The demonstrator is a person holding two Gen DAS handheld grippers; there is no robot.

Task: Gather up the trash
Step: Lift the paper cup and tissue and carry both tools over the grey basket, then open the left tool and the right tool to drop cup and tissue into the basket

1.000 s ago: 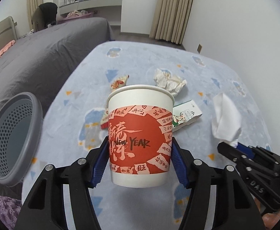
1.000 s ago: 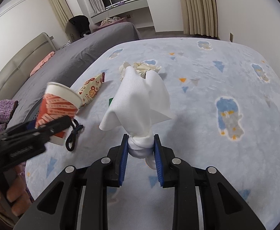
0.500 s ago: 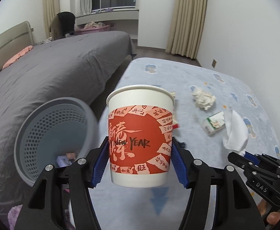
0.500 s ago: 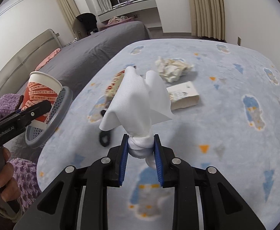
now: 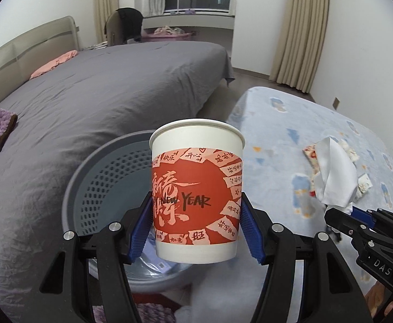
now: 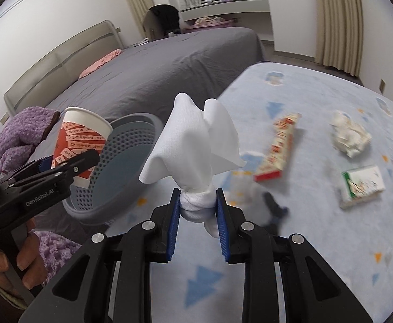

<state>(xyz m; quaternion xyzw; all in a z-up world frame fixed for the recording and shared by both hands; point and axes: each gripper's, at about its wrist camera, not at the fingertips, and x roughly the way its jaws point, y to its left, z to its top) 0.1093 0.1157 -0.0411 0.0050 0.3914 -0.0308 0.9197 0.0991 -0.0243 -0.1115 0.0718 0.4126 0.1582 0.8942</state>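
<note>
My left gripper [image 5: 197,228] is shut on a white paper cup with a red "New Year" band [image 5: 196,188] and holds it upright over the near rim of a grey perforated basket [image 5: 107,177]. The cup [image 6: 82,145] and basket [image 6: 121,167] also show in the right wrist view. My right gripper [image 6: 197,215] is shut on a white tissue [image 6: 193,148], held above the pale blue patterned mat [image 6: 304,242], to the right of the basket. The tissue [image 5: 336,175] also shows at the right of the left wrist view.
On the mat lie a red and white wrapper [image 6: 280,148], a crumpled paper ball [image 6: 350,137], a small green and white carton [image 6: 360,185] and a dark object [image 6: 274,207]. A grey bed [image 5: 88,94] stands to the left. A purple fuzzy cloth [image 6: 24,134] lies beside the basket.
Both grippers have swung left toward the basket. The cup now hangs over the basket's rim, and the tissue has come closer to the basket.
</note>
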